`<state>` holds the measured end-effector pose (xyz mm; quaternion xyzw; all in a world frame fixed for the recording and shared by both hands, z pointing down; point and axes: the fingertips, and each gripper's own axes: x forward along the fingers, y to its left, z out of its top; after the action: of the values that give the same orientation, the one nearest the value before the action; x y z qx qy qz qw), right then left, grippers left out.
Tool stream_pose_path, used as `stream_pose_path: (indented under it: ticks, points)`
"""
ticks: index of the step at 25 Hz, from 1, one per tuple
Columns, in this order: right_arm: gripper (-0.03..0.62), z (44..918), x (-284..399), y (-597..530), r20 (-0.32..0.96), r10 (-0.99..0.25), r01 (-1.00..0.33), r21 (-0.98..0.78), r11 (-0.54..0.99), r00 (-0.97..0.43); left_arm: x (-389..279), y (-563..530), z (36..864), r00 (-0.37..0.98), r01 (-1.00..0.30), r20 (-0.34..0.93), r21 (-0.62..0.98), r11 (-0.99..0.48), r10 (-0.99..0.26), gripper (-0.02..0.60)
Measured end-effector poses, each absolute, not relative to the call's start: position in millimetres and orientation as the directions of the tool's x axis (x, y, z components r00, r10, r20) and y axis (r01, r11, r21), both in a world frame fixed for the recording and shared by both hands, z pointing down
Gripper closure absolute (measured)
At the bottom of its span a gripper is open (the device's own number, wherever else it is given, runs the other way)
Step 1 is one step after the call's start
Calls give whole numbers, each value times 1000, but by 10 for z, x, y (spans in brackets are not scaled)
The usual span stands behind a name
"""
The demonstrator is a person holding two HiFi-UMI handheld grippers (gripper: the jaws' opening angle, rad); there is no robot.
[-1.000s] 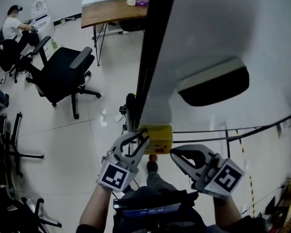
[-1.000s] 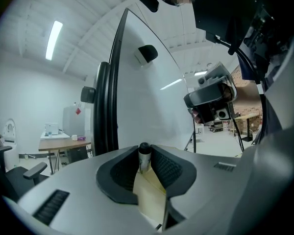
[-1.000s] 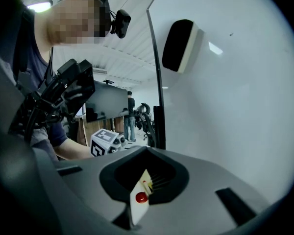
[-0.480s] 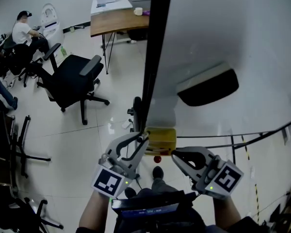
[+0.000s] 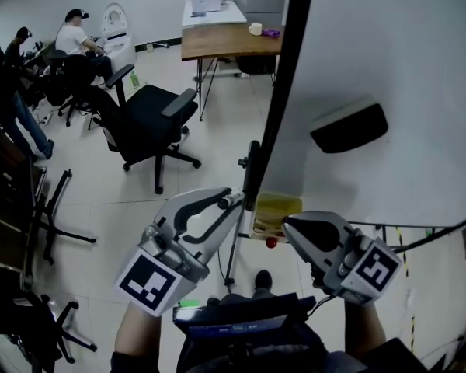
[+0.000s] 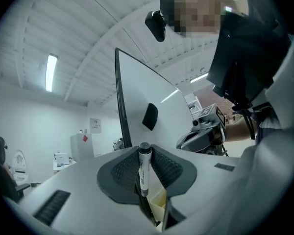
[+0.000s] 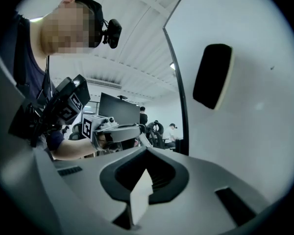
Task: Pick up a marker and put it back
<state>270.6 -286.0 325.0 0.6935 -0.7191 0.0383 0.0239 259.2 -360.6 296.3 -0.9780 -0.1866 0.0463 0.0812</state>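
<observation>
Marker [image 6: 144, 170]: a pale-barrelled whiteboard marker with a dark cap. It is standing upright between the pads of the left gripper [image 5: 233, 202], which is pinching it at mid-barrel, with the cap poking out past the fingertips. It is off any support, with only the jaws carrying it.

Position: in the head view the marker's tip is sitting just beside the yellow holder [image 5: 278, 208], which lies at its 3 o'clock on the lower edge of the whiteboard [image 5: 388, 53]. In the left gripper view the holder is showing below the marker, at 6 o'clock, through the gap under the pads. The marker does not appear to be touching it.

Right gripper [image 5: 289, 224]: it is hovering at 5 o'clock of the holder, near it, and carrying nothing I can name. A pale wedge is showing between its pads in its own view. I cannot tell what it is, or whether the jaws are pressed together.

Surroundings: a black eraser [image 5: 349, 127] is sticking to the board at 1 o'clock of the holder. A small red thing [image 5: 271, 242] is hanging just under the holder, and I cannot identify it. A black office chair [image 5: 151, 119] is standing well apart at 10 o'clock, and a wooden desk [image 5: 225, 41] at 12 o'clock.

Progress, as I judge it: the pick-up half is looking complete. The return is still outstanding, since the marker needs lowering into the holder and the left jaws need spreading. Risk: the cap end is catching the holder's rim on entry.
</observation>
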Motion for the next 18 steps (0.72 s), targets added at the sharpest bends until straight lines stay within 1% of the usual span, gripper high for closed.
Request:
stream_pose_path:
  ticks: [4, 9, 14, 18]
  points:
    - [583, 3151, 2489, -2958, 70, -994, -997, 6, 80, -79, 2273, -3752, 2750, 942, 300, -84, -214, -930, 324, 511]
    - [582, 3137, 2186, -3085, 75, -990, -993, 14, 121, -119, 1910, -3907, 2736, 960, 242, -87, -225, -944, 267, 511]
    - [582, 3242, 1927, -3104, 93, -985, -989, 31, 148, -144, 1580, -3921, 2852, 969, 212, -80, -216, -953, 234, 511]
    - [582, 3012, 1852, -3155, 90, -983, -984, 68, 163, -157, 1442, -3966, 2665, 971, 194, -100, -206, -959, 217, 511]
